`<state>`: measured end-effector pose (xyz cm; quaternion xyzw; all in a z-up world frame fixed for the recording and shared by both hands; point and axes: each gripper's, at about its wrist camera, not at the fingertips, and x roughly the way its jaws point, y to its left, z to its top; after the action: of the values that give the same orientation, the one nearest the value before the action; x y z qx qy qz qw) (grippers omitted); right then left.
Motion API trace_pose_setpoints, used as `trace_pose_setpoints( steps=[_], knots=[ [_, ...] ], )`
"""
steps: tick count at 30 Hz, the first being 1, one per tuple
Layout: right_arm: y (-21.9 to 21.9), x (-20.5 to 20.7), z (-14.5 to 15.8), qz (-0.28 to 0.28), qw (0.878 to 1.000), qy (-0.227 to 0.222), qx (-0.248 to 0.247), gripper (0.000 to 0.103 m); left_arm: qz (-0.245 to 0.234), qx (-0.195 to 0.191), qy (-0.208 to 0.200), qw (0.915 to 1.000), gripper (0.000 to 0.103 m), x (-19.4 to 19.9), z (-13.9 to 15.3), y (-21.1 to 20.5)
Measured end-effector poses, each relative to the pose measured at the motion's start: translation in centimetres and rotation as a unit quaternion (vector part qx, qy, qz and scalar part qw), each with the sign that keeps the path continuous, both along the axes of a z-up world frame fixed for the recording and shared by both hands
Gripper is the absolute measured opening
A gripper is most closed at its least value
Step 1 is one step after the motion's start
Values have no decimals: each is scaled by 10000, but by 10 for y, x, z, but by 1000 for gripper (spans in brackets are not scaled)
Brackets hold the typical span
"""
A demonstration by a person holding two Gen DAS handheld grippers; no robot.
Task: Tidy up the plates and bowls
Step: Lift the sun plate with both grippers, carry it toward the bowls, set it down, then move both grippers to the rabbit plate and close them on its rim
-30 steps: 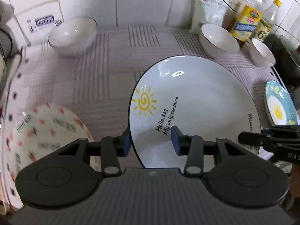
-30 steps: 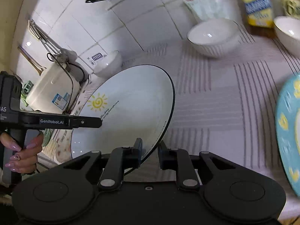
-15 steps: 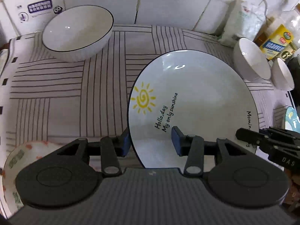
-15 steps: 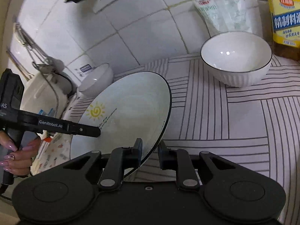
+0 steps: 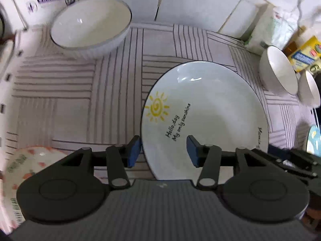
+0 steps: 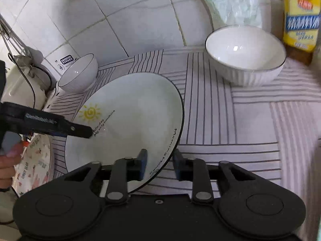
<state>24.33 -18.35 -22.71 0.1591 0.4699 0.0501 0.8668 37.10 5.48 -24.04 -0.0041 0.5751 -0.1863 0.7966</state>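
Note:
A white plate (image 5: 204, 120) with a yellow sun and black lettering lies on the striped cloth (image 5: 80, 100). My left gripper (image 5: 163, 150) straddles its left rim. One finger is outside the rim and the other over the plate's inside, and the jaws are opening. My right gripper (image 6: 160, 164) straddles the same plate (image 6: 130, 124) at its right rim. Its jaws are opening too, with a gap on both sides of the rim. White bowls stand at the back left (image 5: 90, 24) and at the right (image 5: 278, 70). A patterned plate (image 5: 30, 164) lies at the near left.
A second white bowl (image 5: 309, 88) and a blue plate (image 5: 315, 140) sit at the far right. A plastic bag (image 6: 228, 2) and a yellow-labelled bottle (image 6: 301, 14) stand against the tiled wall. A white appliance (image 6: 20, 88) stands at the left. A hand (image 6: 8, 160) holds the left gripper.
Both grippers carried the sun plate toward the wall and down to the cloth. The right jaws, shut on the rim before, now stand apart from it. The left jaws widened slightly.

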Motion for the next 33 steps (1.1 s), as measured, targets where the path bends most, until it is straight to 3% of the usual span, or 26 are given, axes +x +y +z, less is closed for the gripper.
trace_pose_setpoints(
  steps=[4,7,12,18,25,31,33],
  knots=[
    [5,-13,30,31,9996,-129,-264,60,41,-155,-152,9998,51,-15,32,13],
    [6,-23,50,114,9991,-284,-282,65,-76,16,-364,9993,52,-30,50,18],
    [-5,-38,73,235,9970,-492,545,73,-239,306,-702,9968,54,-66,87,29],
    [-18,-58,94,432,9935,-554,893,75,-215,342,-840,9956,57,-114,118,45],
    [-16,-90,115,1102,9852,-520,1208,84,436,399,-696,9958,61,-163,124,78],
    [6,-117,118,1669,9794,-612,957,84,898,273,-305,9951,68,-192,118,107],
    [16,-124,115,1812,9772,-708,856,84,984,296,-341,9941,71,-200,121,118]
  ],
)
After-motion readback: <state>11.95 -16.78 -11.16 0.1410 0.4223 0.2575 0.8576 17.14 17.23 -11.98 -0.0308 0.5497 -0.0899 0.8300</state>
